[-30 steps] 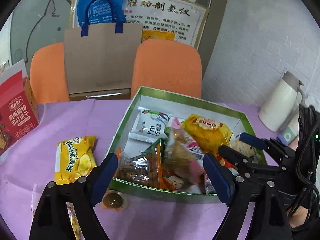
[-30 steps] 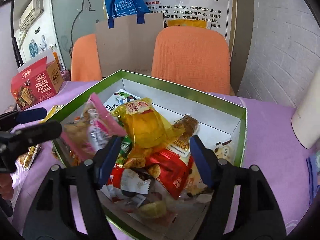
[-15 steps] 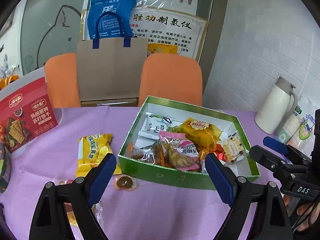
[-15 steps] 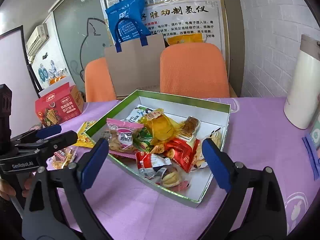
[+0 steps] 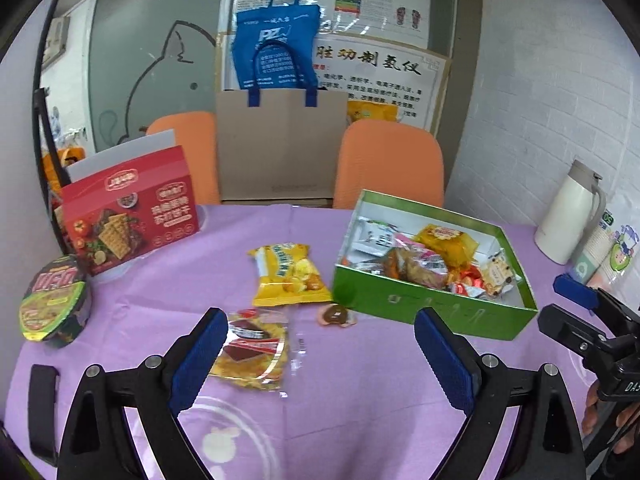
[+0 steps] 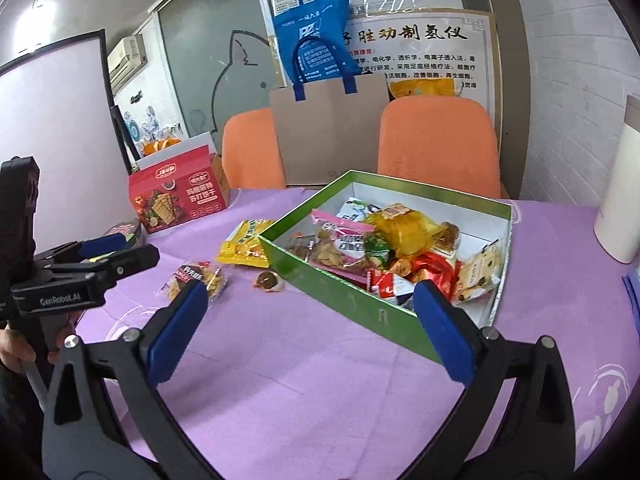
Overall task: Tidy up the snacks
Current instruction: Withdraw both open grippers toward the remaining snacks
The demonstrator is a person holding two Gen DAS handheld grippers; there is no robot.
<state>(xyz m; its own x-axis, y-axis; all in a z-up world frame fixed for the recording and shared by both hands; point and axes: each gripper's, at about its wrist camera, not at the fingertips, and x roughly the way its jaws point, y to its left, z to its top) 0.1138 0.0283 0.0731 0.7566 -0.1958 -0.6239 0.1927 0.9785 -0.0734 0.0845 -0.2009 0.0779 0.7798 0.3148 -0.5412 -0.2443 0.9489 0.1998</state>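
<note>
Left wrist view first: I see the green box [image 5: 432, 312] on the purple tablecloth [image 5: 360, 400], open-topped, white inside, heaped with mixed snack packets. Its long axis runs from near right to far left as I look, one corner toward me.

Just beside the box's left wall lies the yellow snack bag [image 5: 286, 274], flat, long axis running away from me, its printed top end toward the chairs. A small round wrapped candy [image 5: 337, 315] sits touching or nearly touching the box's near-left corner; I cannot tell which. Farther left of the box and nearer me is a clear packet with a dark red label [image 5: 252, 354], flat, tilted slightly. Well left of the box stand the red cracker box [image 5: 132, 220], upright, and a round noodle bowl [image 5: 54, 302].

My left gripper [image 5: 320, 364] hangs above the cloth in front of the box, fingers spread wide, nothing between them.

In the right wrist view my right gripper [image 6: 308, 332] is also spread wide and empty, hovering by the box's near wall. I see the left gripper [image 6: 100, 256] out beyond the box's left side, a hand [image 6: 16, 354] under it.
</note>
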